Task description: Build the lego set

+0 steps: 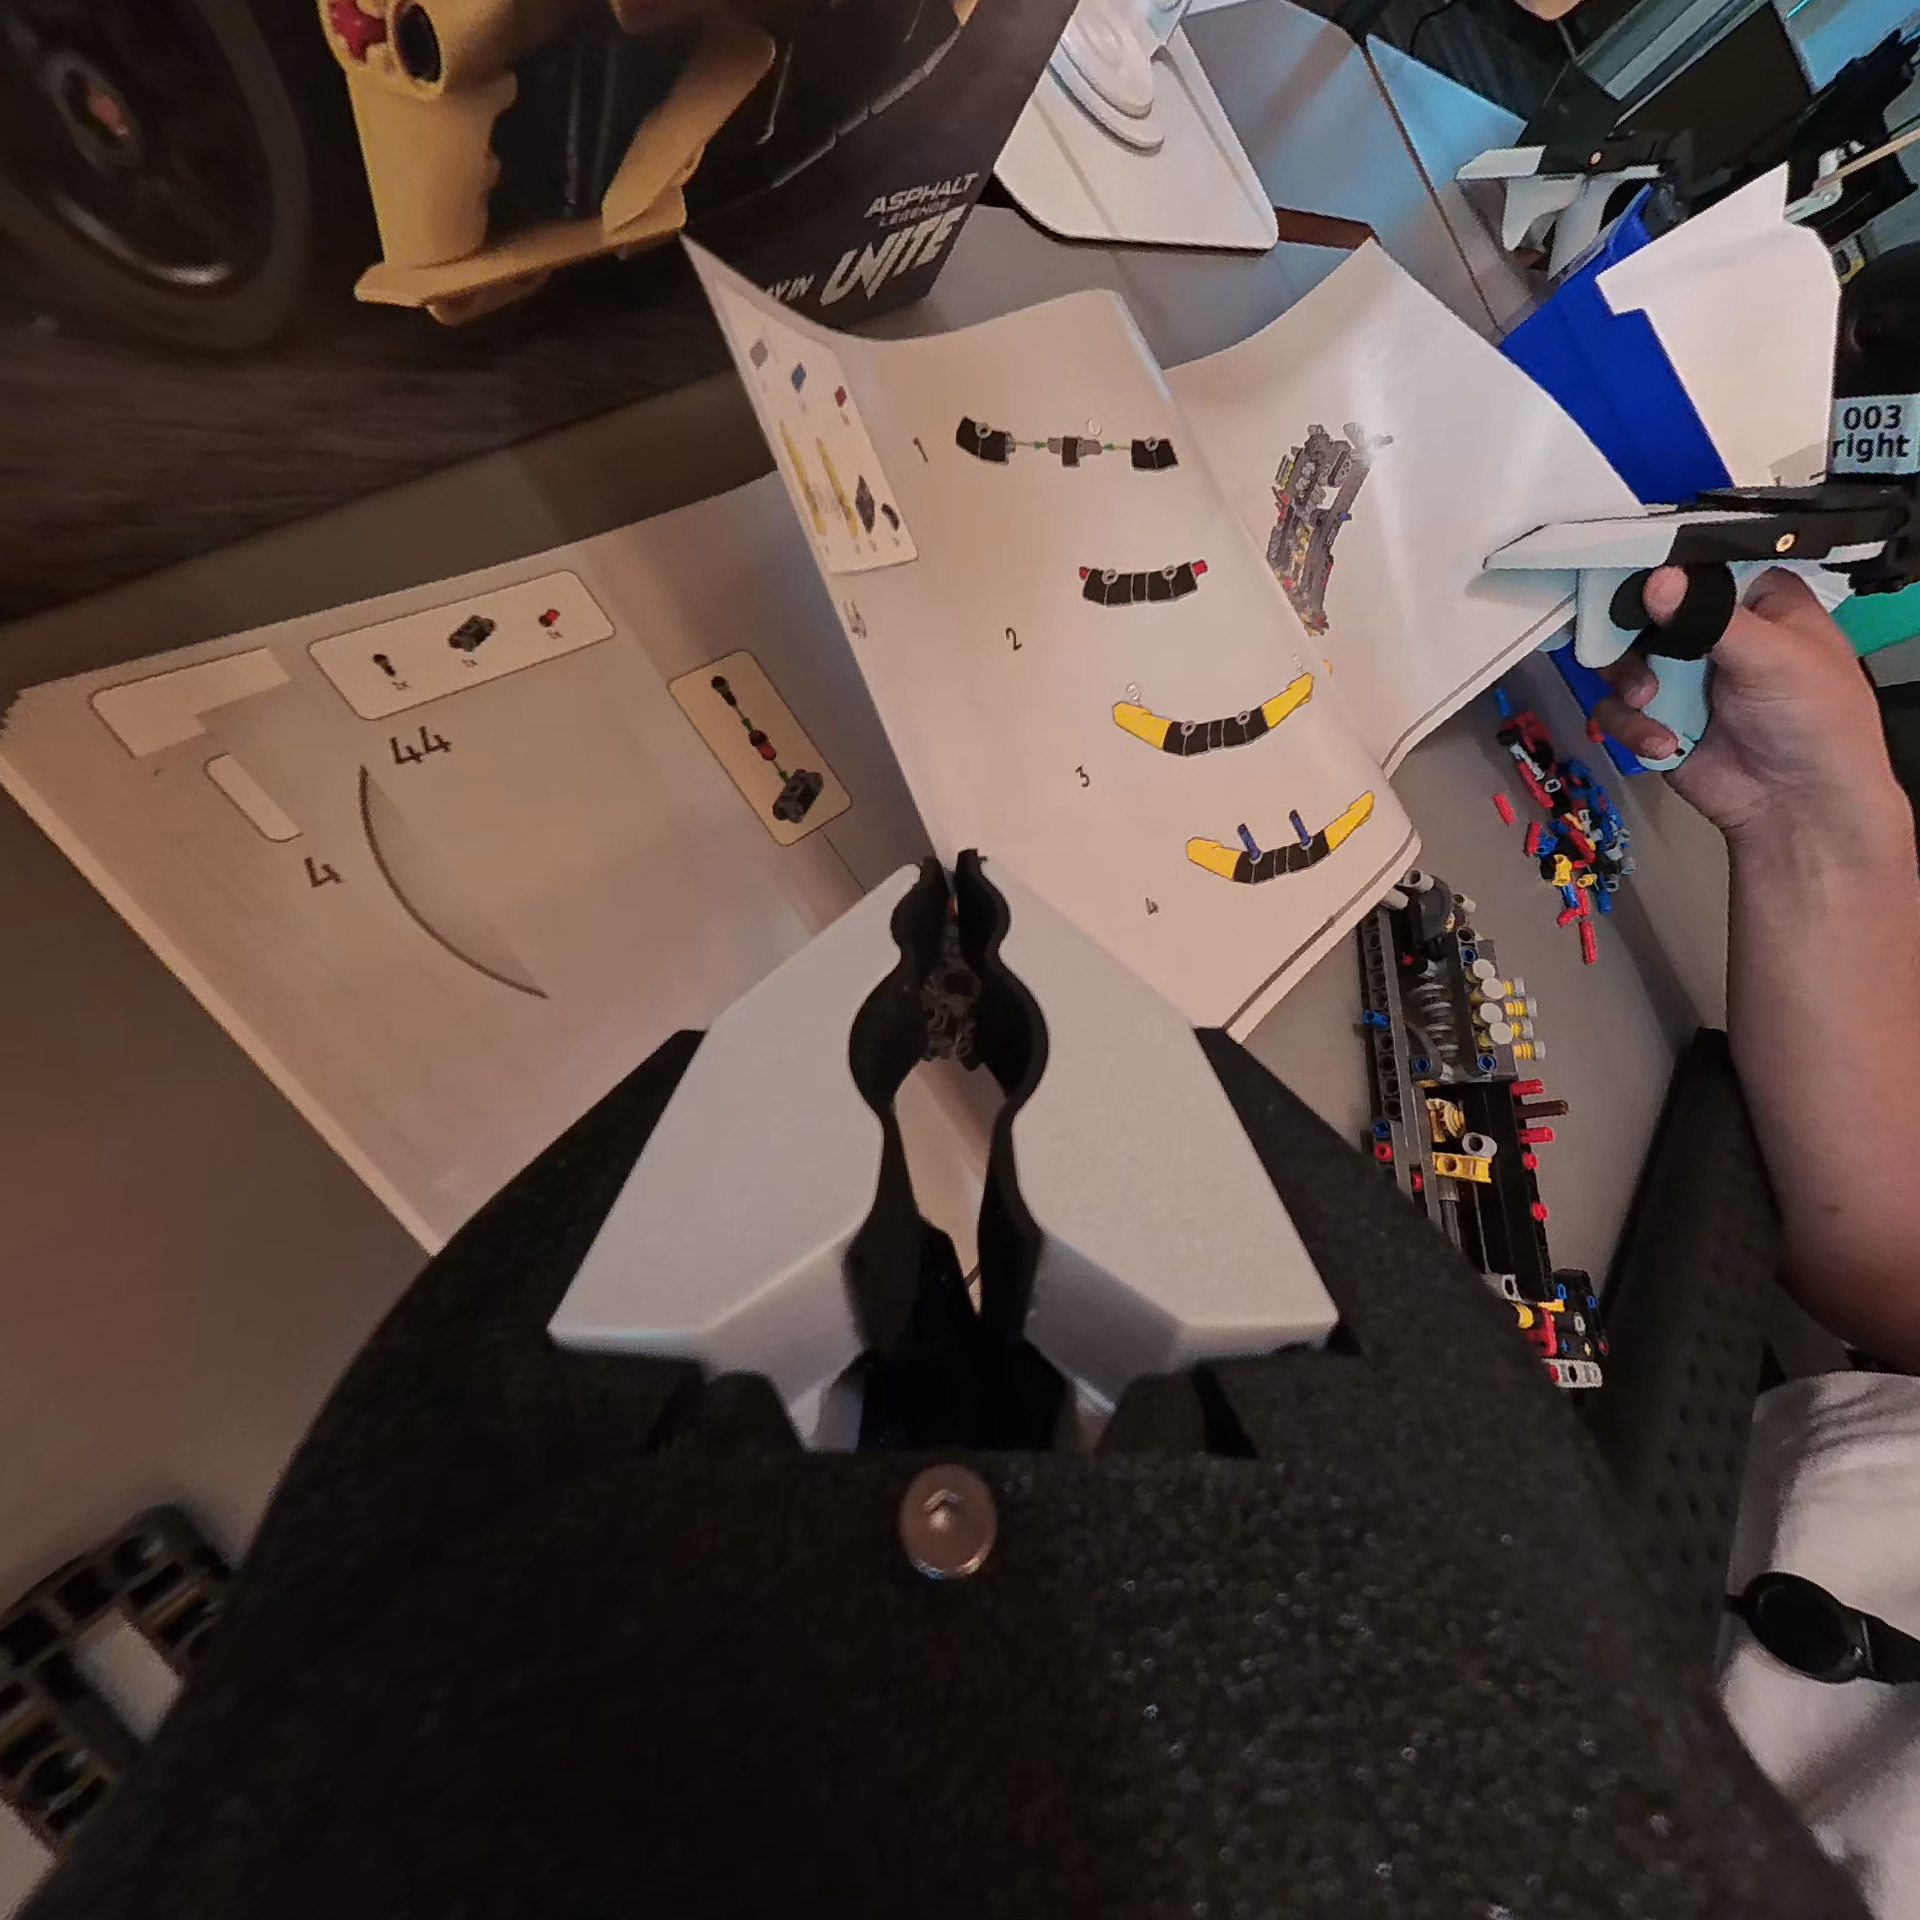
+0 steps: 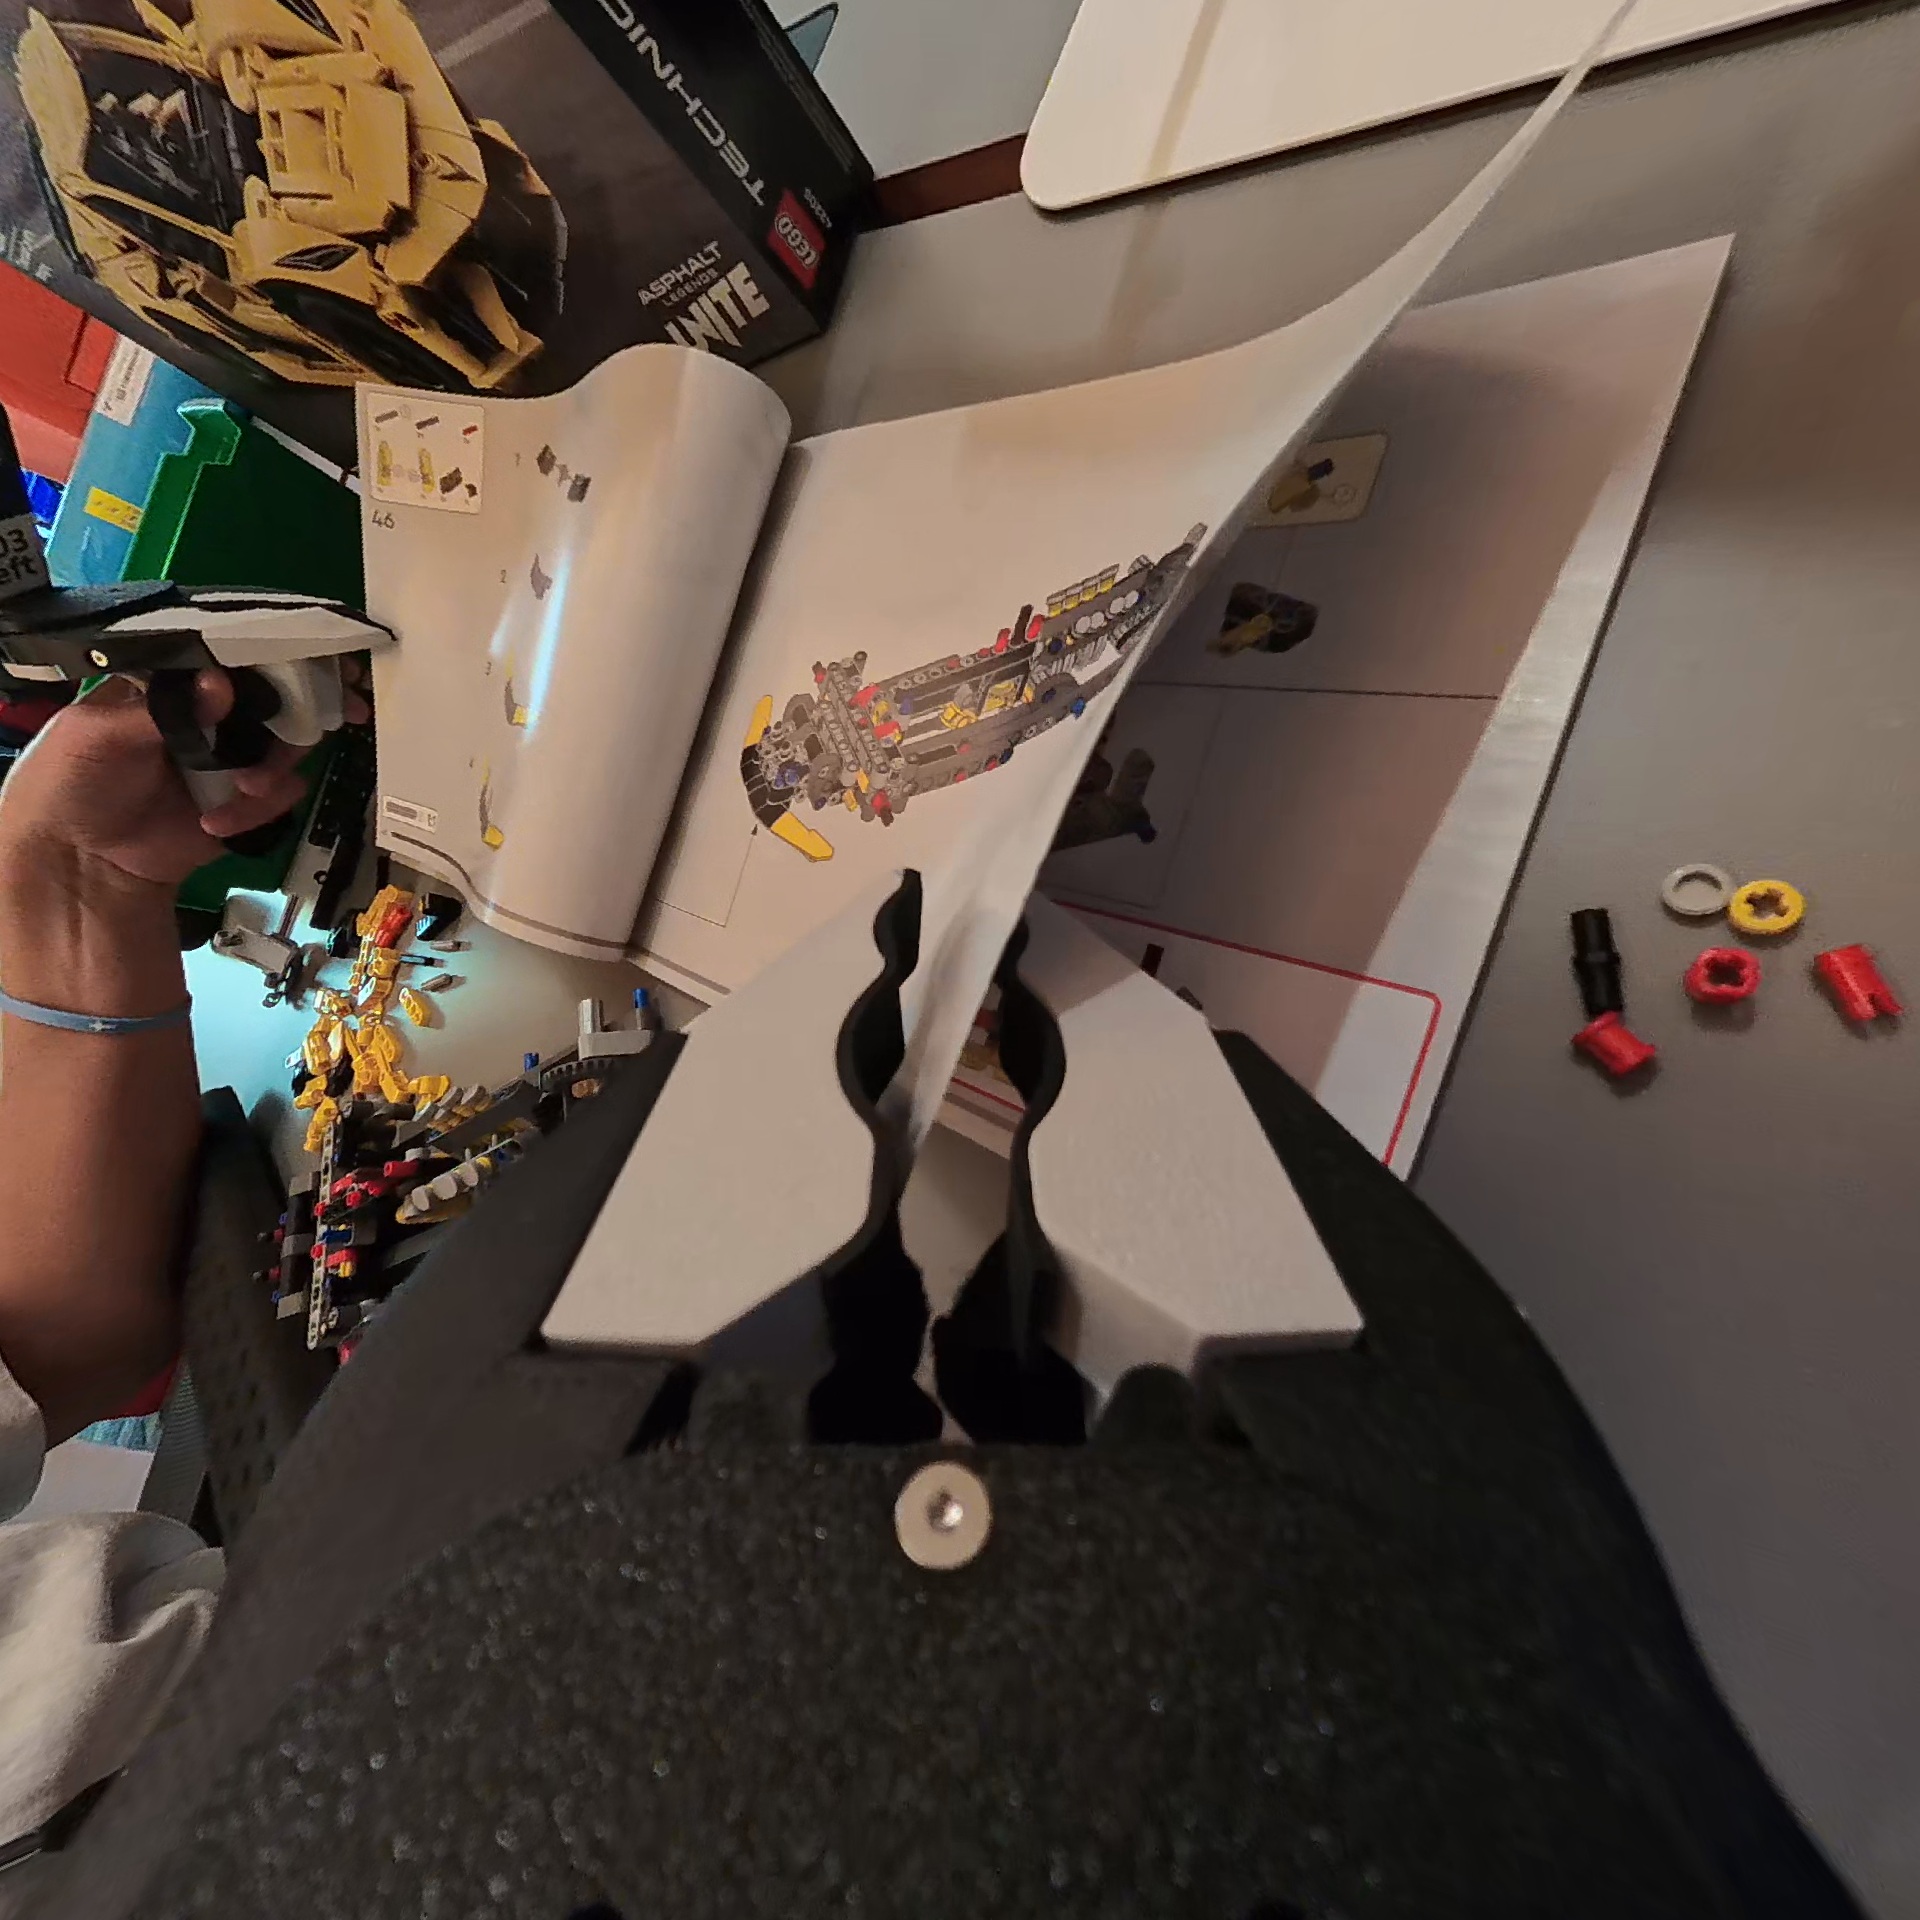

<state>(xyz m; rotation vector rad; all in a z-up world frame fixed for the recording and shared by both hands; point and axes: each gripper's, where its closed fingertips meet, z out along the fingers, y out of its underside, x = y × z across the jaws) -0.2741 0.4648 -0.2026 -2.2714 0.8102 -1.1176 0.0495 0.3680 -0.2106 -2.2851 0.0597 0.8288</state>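
Observation:
My left gripper (image 1: 954,871) is shut on a small dark grey lego part (image 1: 948,1003) and holds it above the open instruction booklet (image 1: 1091,644). My right gripper (image 2: 961,920) is shut on a lifted page (image 2: 1091,675) of the booklet, and the sheet runs between its jaws. The right gripper also shows in the left wrist view (image 1: 1558,556), held by a hand at the page's edge. The left gripper also shows in the right wrist view (image 2: 260,623). The long partly built chassis (image 1: 1455,1122) lies on the table right of the booklet.
The lego box (image 2: 468,187) stands behind the booklet. A pile of small red, blue and black pins (image 1: 1564,831) lies near the chassis. Yellow parts (image 2: 364,1018) lie in a heap. A few loose pins and rings (image 2: 1725,956) lie right of the booklet. A white board (image 2: 1351,94) lies behind. About 35 cm separates my left fingertips from my right.

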